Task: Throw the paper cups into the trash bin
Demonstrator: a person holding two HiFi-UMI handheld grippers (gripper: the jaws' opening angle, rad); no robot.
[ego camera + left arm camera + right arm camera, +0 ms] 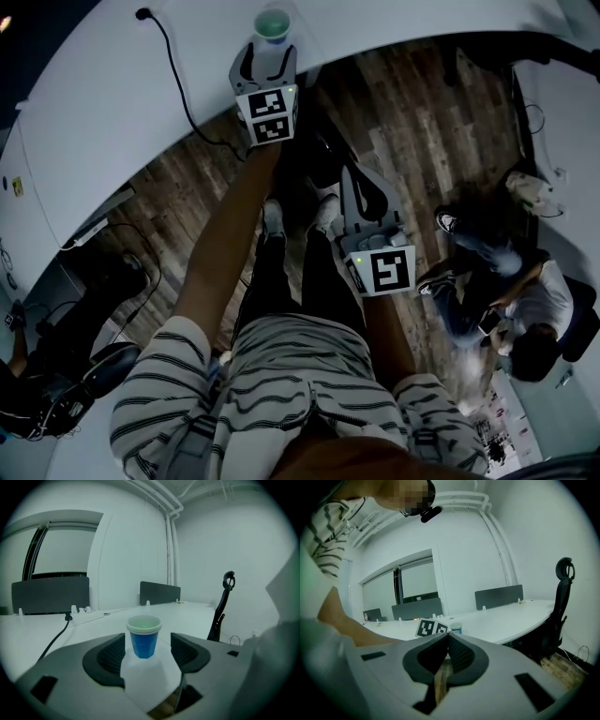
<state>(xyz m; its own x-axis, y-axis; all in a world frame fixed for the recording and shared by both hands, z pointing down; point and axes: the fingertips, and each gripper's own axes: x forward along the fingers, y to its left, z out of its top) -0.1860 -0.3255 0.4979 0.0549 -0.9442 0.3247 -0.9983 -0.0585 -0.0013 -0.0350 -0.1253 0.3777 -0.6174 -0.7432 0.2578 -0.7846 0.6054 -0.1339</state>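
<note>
Left hand-held gripper (149, 658) spread: we line it up to grasp the paper cup (144, 637) on the counter (197, 616); right hand-held gripper (446, 641) pressed together, empty.

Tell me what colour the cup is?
Blue with a pale rim; the cup shows best in the left gripper view.

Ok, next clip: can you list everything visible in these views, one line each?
paper cup: one, blue with a pale rim, upright near the desk edge
desk: one, white, curved, ahead of the person
cable: one, black, lying on the desk left of the cup
dividers: two, dark grey, far side of the desk
office chair: one, black, right of the desk
floor: brown wood planks
seated person: one, far right in the head view
left gripper: grey, open, jaws either side of the cup, not touching
right gripper: grey, shut, empty
striped shirt: one, white and dark, on the wearer
</note>
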